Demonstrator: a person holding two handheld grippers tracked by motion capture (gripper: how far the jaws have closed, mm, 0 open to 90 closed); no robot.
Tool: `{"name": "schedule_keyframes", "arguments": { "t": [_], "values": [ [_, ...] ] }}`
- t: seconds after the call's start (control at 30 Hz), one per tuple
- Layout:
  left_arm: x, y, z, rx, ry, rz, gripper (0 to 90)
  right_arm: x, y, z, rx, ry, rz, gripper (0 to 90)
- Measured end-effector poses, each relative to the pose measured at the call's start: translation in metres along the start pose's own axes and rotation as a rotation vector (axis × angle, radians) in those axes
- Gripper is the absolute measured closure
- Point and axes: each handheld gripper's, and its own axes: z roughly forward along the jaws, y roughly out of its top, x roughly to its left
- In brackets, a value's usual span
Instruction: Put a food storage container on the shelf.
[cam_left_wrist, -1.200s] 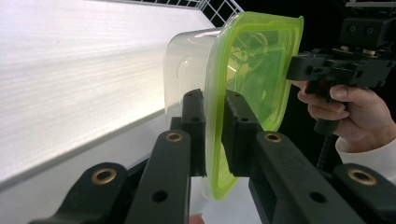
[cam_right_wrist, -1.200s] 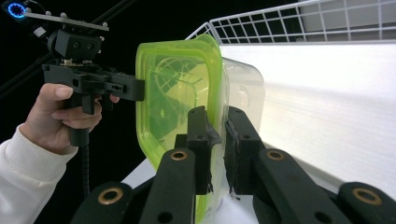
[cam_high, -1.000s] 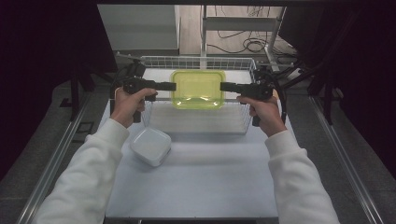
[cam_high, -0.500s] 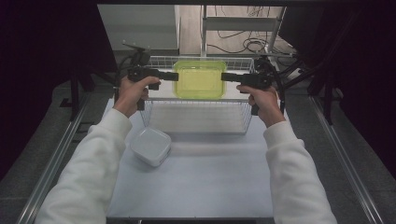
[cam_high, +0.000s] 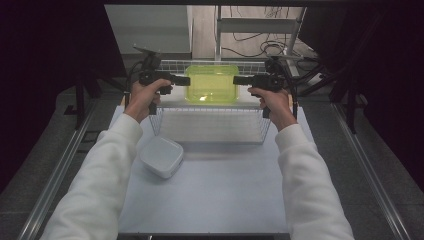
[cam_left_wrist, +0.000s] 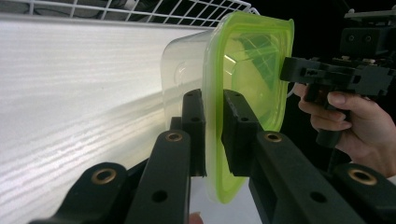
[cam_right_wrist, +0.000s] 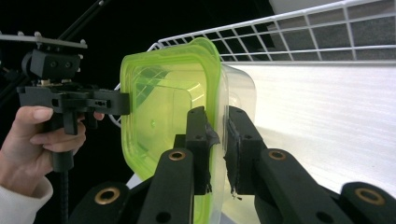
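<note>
High view: green-lidded box (cam_high: 212, 84) sits at upper centre of the frame, over the far part of the wire basket (cam_high: 210, 125), carried between both tools. The left hand-held gripper (cam_high: 186, 80) meets the box's left edge; the right hand-held gripper (cam_high: 236, 80) meets its right edge. Both point inward, roughly level.

Left gripper view: left hand-held gripper (cam_left_wrist: 213, 135) has its jaws narrow, clamped on the green lid rim (cam_left_wrist: 212, 98), one jaw on each face of the rim. Box (cam_left_wrist: 187, 70) is clear plastic under the lid and appears turned on edge here. The other tool and the hand gripping it are at the right of the frame, at the lid's far edge.

Right gripper view: right hand-held gripper (cam_right_wrist: 217, 140) likewise narrow, pinching the lid rim (cam_right_wrist: 215, 84). Clear box body (cam_right_wrist: 240, 93) is right of the rim, basket wire (cam_right_wrist: 299, 32) across the top of the frame.

White lidded container (cam_high: 161, 157) rests on the worktop (cam_high: 215, 200), lower left of the basket, just beside its near corner, untouched.
</note>
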Motion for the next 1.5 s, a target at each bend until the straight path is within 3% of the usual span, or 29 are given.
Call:
{"name": "schedule_keyframes", "arguments": {
  "t": [0.17, 0.4, 0.57, 0.7, 0.77, 0.83, 0.87, 0.9, 0.97, 1.07, 1.3, 1.4, 1.5],
  "values": [
    [0.009, 0.005, 0.006, -0.011, -0.018, -0.057, 79.5, -0.002, 0.004, 0.004, -0.004, -0.032, 0.031, 78.0],
    [0.024, 0.012, 0.015, -0.011, -0.035, -0.149, 76.5, -0.006, 0.012, 0.019, 0.010, -0.108, 0.122, 75.5],
    [0.033, 0.013, 0.022, -0.023, -0.047, -0.210, 74.6, -0.013, 0.013, 0.026, 0.018, -0.124, 0.188, 73.1],
    [0.037, 0.013, 0.023, -0.027, -0.062, -0.221, 73.6, -0.017, 0.012, 0.029, 0.014, -0.119, 0.208, 72.1],
    [0.037, 0.012, 0.023, -0.029, -0.064, -0.215, 73.0, -0.018, 0.012, 0.029, 0.006, -0.117, 0.207, 71.6],
    [0.035, 0.012, 0.024, -0.030, -0.037, -0.189, 68.2, -0.018, 0.012, 0.030, -0.001, -0.119, 0.206, 67.5],
    [0.034, 0.011, 0.023, -0.030, -0.025, -0.164, 56.2, -0.016, 0.011, 0.031, -0.017, -0.130, 0.202, 53.5],
    [0.033, 0.011, 0.023, -0.038, -0.017, -0.150, 56.2, -0.016, 0.011, 0.031, -0.017, -0.130, 0.202, 53.5],
    [0.029, 0.011, 0.022, -0.058, 0.010, -0.127, 43.1, -0.014, 0.009, 0.032, -0.021, -0.132, 0.190, 43.8],
    [0.023, 0.011, 0.018, -0.084, 0.012, -0.092, 29.8, -0.006, 0.007, 0.032, -0.047, -0.177, 0.139, 34.5],
    [0.015, 0.006, 0.007, -0.114, 0.040, -0.022, 23.3, 0.009, 0.006, 0.020, -0.084, -0.283, -0.014, 21.5],
    [0.007, 0.003, 0.001, -0.121, 0.031, 0.020, 23.1, 0.016, 0.006, 0.011, -0.091, -0.264, -0.042, 21.2],
    [0.000, -0.004, -0.005, -0.135, 0.047, 0.057, 23.3, 0.027, 0.004, 0.001, -0.103, -0.206, -0.053, 21.2]
  ]
}}
